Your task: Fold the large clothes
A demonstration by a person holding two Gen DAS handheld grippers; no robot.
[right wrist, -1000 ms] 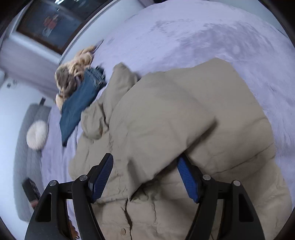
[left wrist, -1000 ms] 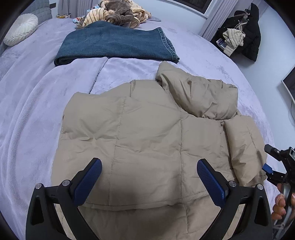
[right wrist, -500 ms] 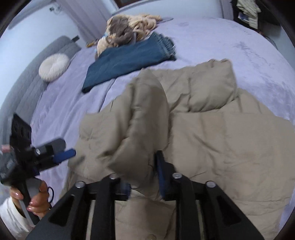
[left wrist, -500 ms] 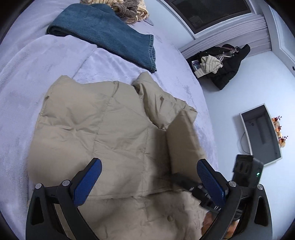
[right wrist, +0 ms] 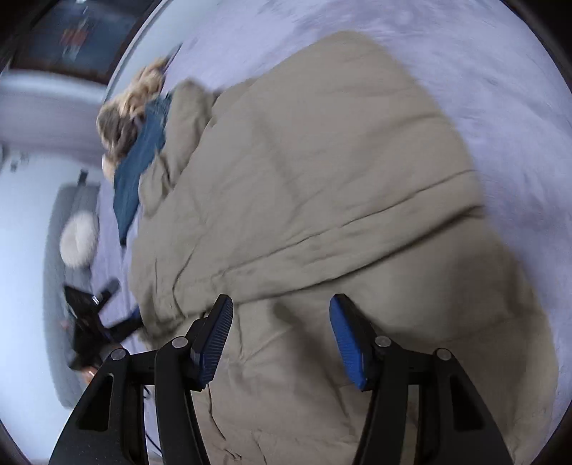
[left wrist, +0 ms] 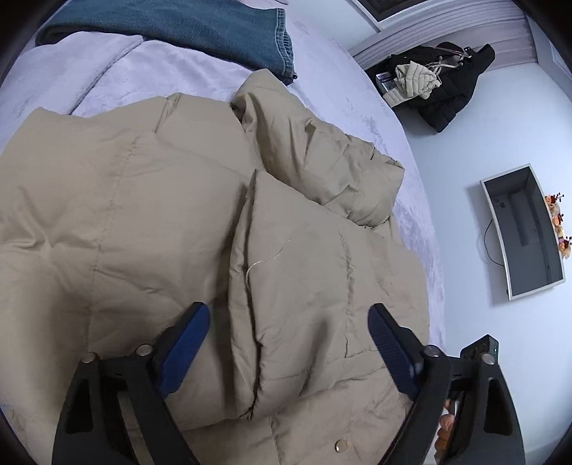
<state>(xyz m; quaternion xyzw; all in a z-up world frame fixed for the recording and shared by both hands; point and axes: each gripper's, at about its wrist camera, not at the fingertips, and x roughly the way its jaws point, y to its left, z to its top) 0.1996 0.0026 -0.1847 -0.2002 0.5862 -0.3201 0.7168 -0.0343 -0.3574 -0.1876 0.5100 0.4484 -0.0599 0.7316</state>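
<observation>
**Q:** State of the two grippers at this entry?

**A:** My left gripper (left wrist: 287, 343) stood with its jaws well apart over the jacket. They had just been closing in somewhat. A raised fold of fabric lay between the blue pads (left wrist: 182, 347), but neither pad pressed on it, so nothing was held. My right gripper (right wrist: 280, 338) had its jaws moderately apart, having just opened a little. It hung over the beige fabric with nothing clamped. That view was blurred, so finer contact could not be read.

**Q:** Where was the garment?

**A:** The beige puffer jacket (left wrist: 118, 221) lay spread on the lavender bed cover (left wrist: 357, 118). One sleeve (left wrist: 314, 272) was folded in across the body and lay just ahead of my left jaws. The hood (left wrist: 321, 153) was bunched beyond the sleeve, toward the far edge of the jacket. A snap button (left wrist: 340, 445) showed near the bottom edge of the left view.

**Q:** Anything further out?

**A:** Folded blue jeans (left wrist: 200, 25) lay beyond the jacket, close to the hood. In the right view a heap of tan and brown clothes (right wrist: 125, 118) sat past the jeans, and a round white cushion (right wrist: 78, 239) rested on grey upholstery. On the floor beside the bed were a dark coat (left wrist: 450, 89) and a grey tray (left wrist: 523, 229).
</observation>
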